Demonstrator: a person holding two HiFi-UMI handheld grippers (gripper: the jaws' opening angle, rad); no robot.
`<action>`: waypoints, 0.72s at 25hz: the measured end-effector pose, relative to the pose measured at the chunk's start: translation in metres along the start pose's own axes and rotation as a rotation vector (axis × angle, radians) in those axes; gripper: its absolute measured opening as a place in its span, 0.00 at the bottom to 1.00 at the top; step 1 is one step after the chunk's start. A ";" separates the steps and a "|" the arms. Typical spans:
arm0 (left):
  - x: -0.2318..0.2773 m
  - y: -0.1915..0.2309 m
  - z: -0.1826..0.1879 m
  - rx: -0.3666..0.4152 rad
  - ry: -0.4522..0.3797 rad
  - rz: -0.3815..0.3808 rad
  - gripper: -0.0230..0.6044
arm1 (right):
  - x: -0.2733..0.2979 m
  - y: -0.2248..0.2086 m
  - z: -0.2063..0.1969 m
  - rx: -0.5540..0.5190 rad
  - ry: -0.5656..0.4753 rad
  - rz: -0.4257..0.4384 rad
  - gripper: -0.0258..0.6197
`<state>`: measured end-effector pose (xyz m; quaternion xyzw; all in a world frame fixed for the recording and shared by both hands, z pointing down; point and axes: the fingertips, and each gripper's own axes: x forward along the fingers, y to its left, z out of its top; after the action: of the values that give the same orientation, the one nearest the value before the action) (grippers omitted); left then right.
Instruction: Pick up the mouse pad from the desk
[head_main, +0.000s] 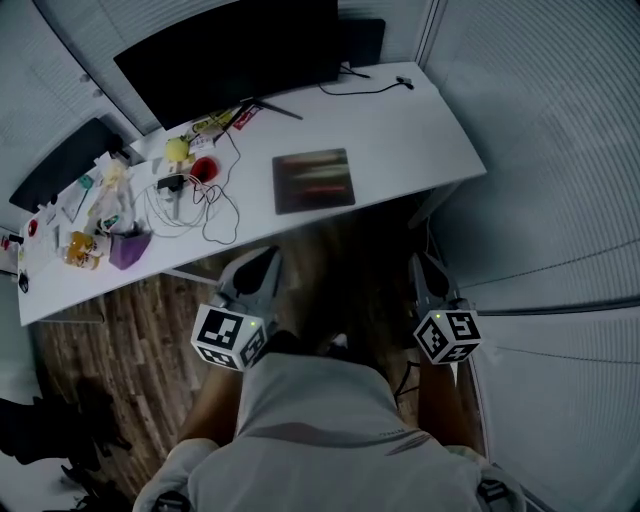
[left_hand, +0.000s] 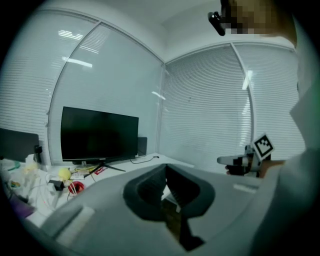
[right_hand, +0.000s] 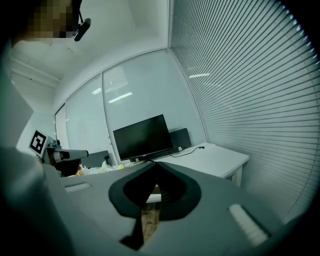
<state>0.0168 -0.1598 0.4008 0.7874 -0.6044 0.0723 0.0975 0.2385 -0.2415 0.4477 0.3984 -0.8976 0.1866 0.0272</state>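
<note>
Plainly, the dark rectangular mouse pad (head_main: 314, 180) lies flat and untouched on the white counter (head_main: 420, 120). It sits close to the near edge, to the right of a tangle of white cables (head_main: 190, 205) and in front of the black monitor (head_main: 230, 50). The person stands back from the counter with both tools held out over the wooden floor (head_main: 120, 330), neither one past the counter's edge. The left gripper (head_main: 266, 257) has its fingers pressed together on nothing, and the right gripper (head_main: 421, 262) is the same, closed and empty. From where the tools hang, the pad is ahead of them and between them, a little nearer the left gripper's side. Its long axis runs along the counter, crosswise to the way both tools point, so its long near edge faces them. To my eye the left gripper has the shorter path, to the pad's near left corner, while the right one would have to come inward as well as forward. Either tool would need its fingers spread before it could take an edge.
</note>
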 end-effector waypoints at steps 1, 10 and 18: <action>0.005 0.001 0.001 -0.003 0.003 0.005 0.04 | 0.004 -0.004 -0.001 0.005 0.010 0.005 0.05; 0.045 0.035 -0.014 -0.038 0.046 0.027 0.04 | 0.053 -0.026 -0.010 0.019 0.060 0.001 0.05; 0.094 0.116 -0.001 -0.082 0.043 0.039 0.04 | 0.143 -0.021 0.019 -0.022 0.083 -0.004 0.05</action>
<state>-0.0706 -0.2762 0.4313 0.7690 -0.6199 0.0661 0.1414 0.1587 -0.3618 0.4653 0.3916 -0.8970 0.1930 0.0692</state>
